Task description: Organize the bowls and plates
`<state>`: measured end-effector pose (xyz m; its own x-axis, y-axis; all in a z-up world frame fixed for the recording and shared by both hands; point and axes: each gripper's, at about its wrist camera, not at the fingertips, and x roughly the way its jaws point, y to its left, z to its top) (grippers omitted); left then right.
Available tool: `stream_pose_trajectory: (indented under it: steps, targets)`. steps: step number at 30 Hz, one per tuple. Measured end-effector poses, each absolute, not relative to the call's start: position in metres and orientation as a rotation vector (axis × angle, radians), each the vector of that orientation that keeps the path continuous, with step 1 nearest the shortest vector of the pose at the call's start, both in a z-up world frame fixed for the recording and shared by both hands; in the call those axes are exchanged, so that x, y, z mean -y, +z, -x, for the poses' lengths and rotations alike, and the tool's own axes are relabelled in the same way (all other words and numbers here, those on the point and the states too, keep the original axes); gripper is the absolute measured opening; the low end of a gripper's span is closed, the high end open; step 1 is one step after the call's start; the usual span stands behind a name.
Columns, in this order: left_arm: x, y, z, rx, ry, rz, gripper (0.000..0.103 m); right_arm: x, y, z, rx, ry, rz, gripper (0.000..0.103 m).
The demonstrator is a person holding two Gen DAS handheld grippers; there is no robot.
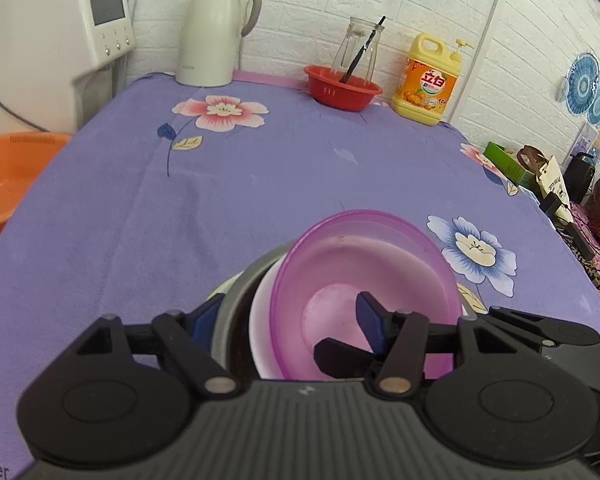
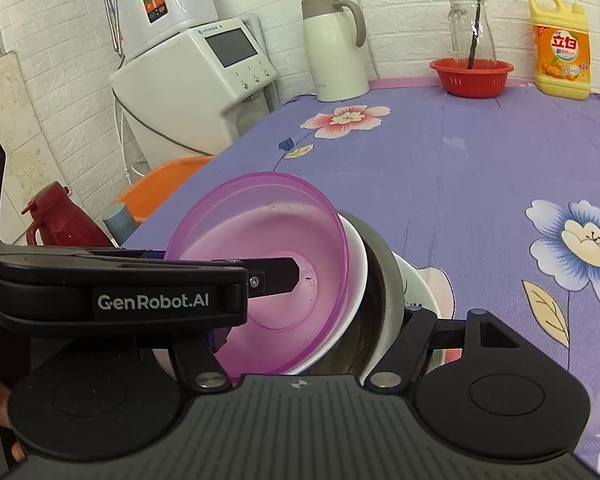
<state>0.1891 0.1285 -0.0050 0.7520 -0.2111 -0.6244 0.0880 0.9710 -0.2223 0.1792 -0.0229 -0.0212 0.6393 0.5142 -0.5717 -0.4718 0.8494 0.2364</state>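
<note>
A nested stack of bowls is held tilted above the purple floral tablecloth (image 1: 260,184). A translucent purple bowl (image 1: 364,264) sits inside a white bowl (image 1: 260,320), inside a dark grey bowl (image 1: 256,272), with a white dish rim behind. My left gripper (image 1: 288,312) is shut on the stack, one finger inside the purple bowl, one outside the grey one. In the right wrist view the purple bowl (image 2: 268,240), white bowl (image 2: 358,264) and grey bowl (image 2: 384,276) show again. My right gripper (image 2: 312,320) is shut on the stack's opposite side. The left gripper's finger (image 2: 276,276) reaches into the purple bowl.
At the table's back stand a white thermos jug (image 1: 216,32), a red basket (image 1: 342,86) holding a glass jar, and a yellow detergent bottle (image 1: 430,80). A white appliance (image 1: 60,32) and an orange basin (image 1: 8,184) are left of the table. A red kettle (image 2: 56,220) is lower left.
</note>
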Motion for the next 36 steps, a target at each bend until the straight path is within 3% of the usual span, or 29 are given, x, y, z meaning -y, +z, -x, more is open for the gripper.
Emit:
stream_pose_trajectory:
  steps: [9, 28, 36]
  targets:
    - [-0.125, -0.009, -0.194, -0.713, -0.186, 0.187, 0.07, 0.021, -0.025, -0.183, -0.695, 0.576, -0.087, 0.103]
    - [-0.124, 0.035, -0.155, -0.571, -0.16, 0.234, 0.07, 0.018, -0.016, -0.189, -0.713, 0.505, -0.026, 0.103]
    - [-0.124, 0.046, -0.123, -0.514, -0.121, 0.232, 0.071, 0.031, 0.008, -0.173, -0.567, 0.411, 0.012, 0.103]
